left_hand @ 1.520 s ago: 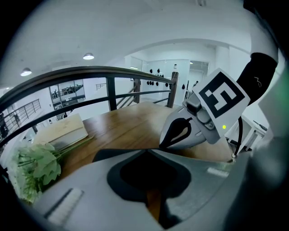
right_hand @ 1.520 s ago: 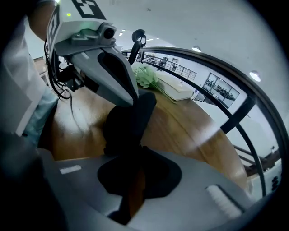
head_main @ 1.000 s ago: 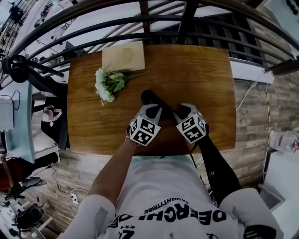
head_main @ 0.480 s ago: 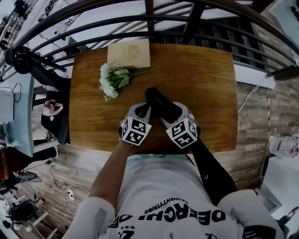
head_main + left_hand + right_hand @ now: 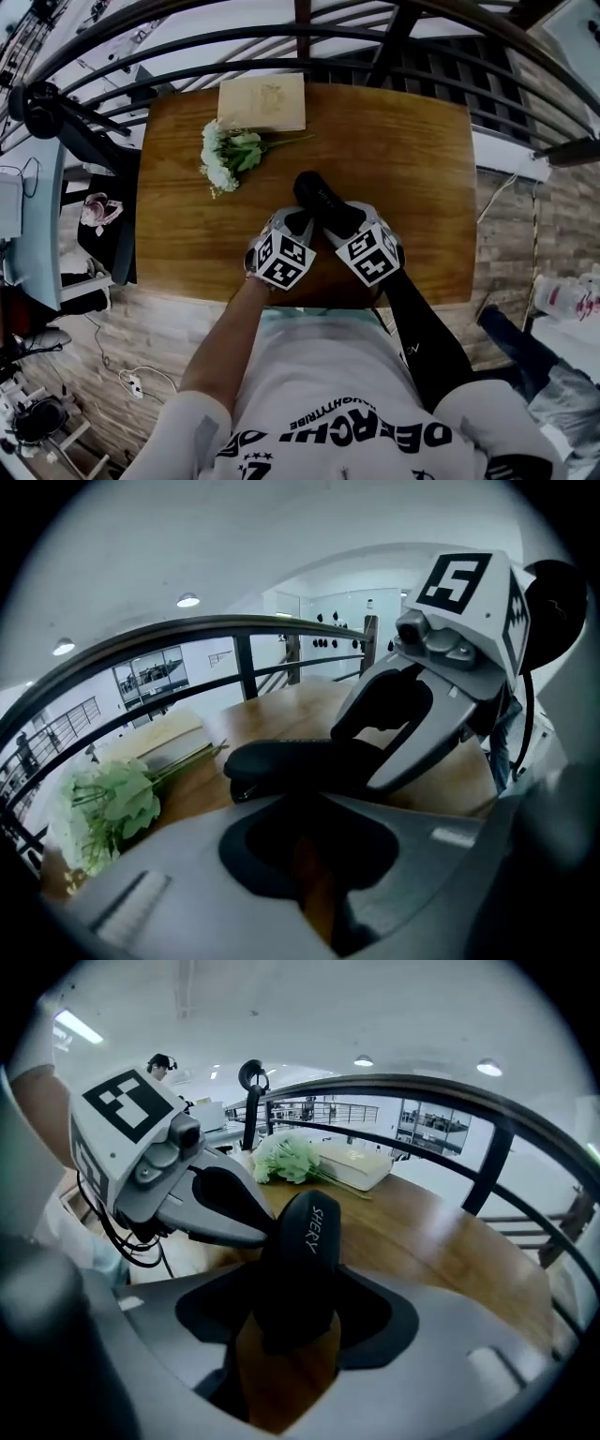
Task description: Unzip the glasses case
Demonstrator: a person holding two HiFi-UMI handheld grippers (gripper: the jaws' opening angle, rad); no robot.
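A black glasses case (image 5: 322, 199) lies on the wooden table (image 5: 412, 159), with its near end toward me. My right gripper (image 5: 341, 225) straddles that near end. In the right gripper view the case (image 5: 305, 1251) fills the gap between the dark pads. These jaws have just been closing with the case between them. My left gripper (image 5: 299, 223) is at the case's left side, and its finger (image 5: 220, 1218) reaches the case's edge. In the left gripper view the case (image 5: 300, 761) lies crosswise just past my nearly closed jaws. Whether they pinch anything is hidden.
A bunch of white and green flowers (image 5: 225, 156) and a pale flat book (image 5: 263, 101) lie at the table's far left. A dark curved railing (image 5: 281, 37) runs behind the table. The table's right half is bare wood.
The two grippers have drawn closer together at the case's near end, the right one shifting left. The case stays on the table.
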